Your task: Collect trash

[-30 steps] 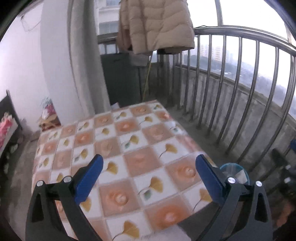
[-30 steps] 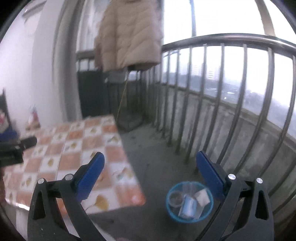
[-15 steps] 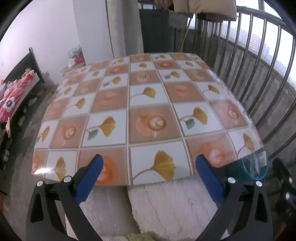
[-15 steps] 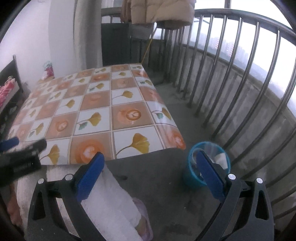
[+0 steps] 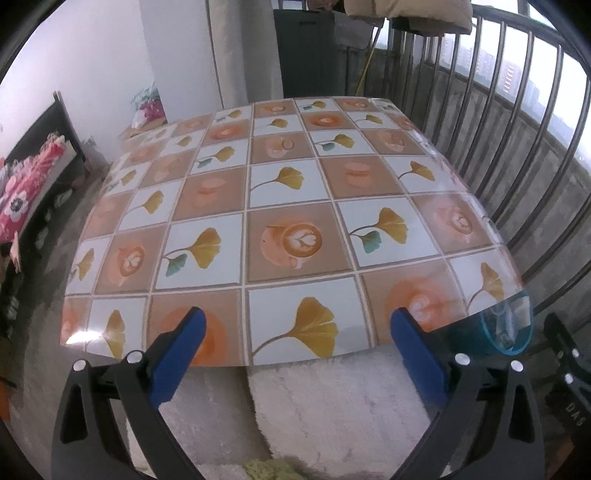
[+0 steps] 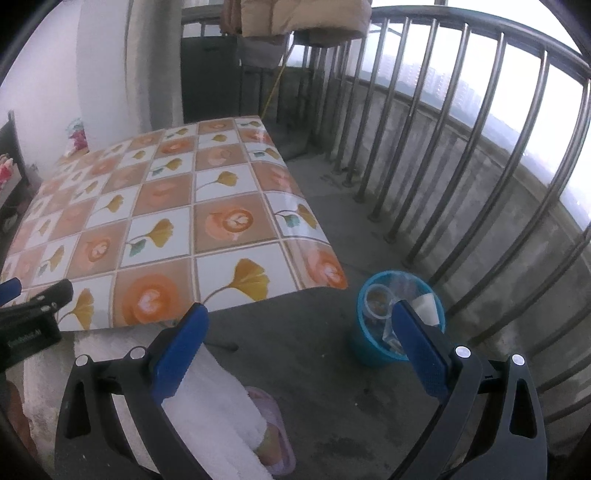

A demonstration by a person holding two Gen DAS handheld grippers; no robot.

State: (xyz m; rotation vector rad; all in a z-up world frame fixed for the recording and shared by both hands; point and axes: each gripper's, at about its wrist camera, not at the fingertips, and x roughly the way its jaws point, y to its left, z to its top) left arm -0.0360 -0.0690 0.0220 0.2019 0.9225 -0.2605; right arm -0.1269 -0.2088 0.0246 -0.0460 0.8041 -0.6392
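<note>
Left gripper [image 5: 295,332]: jaws wide apart, holding nothing, above table [image 5: 288,206]. Right gripper [image 6: 295,328]: likewise. Blue bin [image 6: 373,347]: on floor beside table, holding trash.

**Bin on the floor off the counter's near right corner**

The counter [image 6: 177,221] stands on the balcony floor [image 6: 332,398], with the railing [image 6: 461,166] running along its right side. The bin [image 6: 373,350] sits on the floor between counter and railing, just beside the counter's near right corner. A cup [image 6: 376,301] and scraps lie inside it. A jacket [image 6: 306,16] hangs behind the counter.
</note>
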